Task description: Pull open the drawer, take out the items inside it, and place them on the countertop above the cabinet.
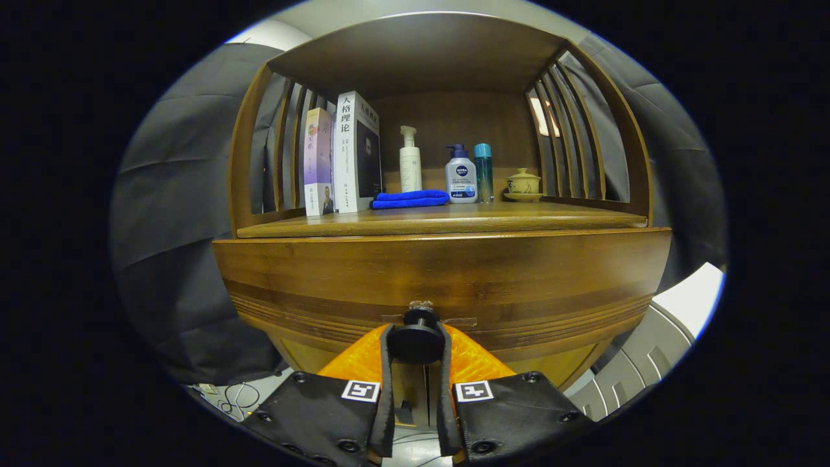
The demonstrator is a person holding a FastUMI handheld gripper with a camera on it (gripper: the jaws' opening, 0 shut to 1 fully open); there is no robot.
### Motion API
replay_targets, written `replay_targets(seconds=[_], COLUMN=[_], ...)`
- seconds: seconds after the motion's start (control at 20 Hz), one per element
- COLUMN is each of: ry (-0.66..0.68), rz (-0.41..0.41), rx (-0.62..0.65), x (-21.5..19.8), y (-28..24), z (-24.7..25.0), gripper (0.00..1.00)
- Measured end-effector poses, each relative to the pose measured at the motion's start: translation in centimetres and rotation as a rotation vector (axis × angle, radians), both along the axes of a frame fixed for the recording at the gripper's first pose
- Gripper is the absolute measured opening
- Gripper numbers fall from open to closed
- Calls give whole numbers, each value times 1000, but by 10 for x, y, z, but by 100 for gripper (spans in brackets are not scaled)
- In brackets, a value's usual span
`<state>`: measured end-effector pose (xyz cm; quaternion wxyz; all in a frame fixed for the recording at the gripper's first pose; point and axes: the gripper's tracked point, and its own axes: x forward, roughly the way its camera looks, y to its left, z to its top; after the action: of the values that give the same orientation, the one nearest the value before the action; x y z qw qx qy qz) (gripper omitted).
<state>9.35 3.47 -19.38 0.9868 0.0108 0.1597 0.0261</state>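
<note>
Big wooden cabinet (441, 272) dead ahead, its drawer front (551, 279) spanning the width under the countertop (454, 219). Up on that countertop: two upright books (342, 155), a folded blue cloth (410, 199), a white pump bottle (410, 160), a blue-capped pump bottle (461, 174), a slim teal bottle (483, 171), a small lidded cup (523, 184) on its saucer. Down low, the drawer's round dark knob (416, 338) sits right between the fingers, and the gripper (415, 347) is clamped on it, one finger pressing each side. No gap visible around the drawer front.
</note>
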Motion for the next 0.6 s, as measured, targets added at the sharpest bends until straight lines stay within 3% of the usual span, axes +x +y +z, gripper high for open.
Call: replay_targets(seconds=[0.6], ry=[2], rz=[46], rx=[-16], x=[-62], y=[5], z=[4], gripper=[28])
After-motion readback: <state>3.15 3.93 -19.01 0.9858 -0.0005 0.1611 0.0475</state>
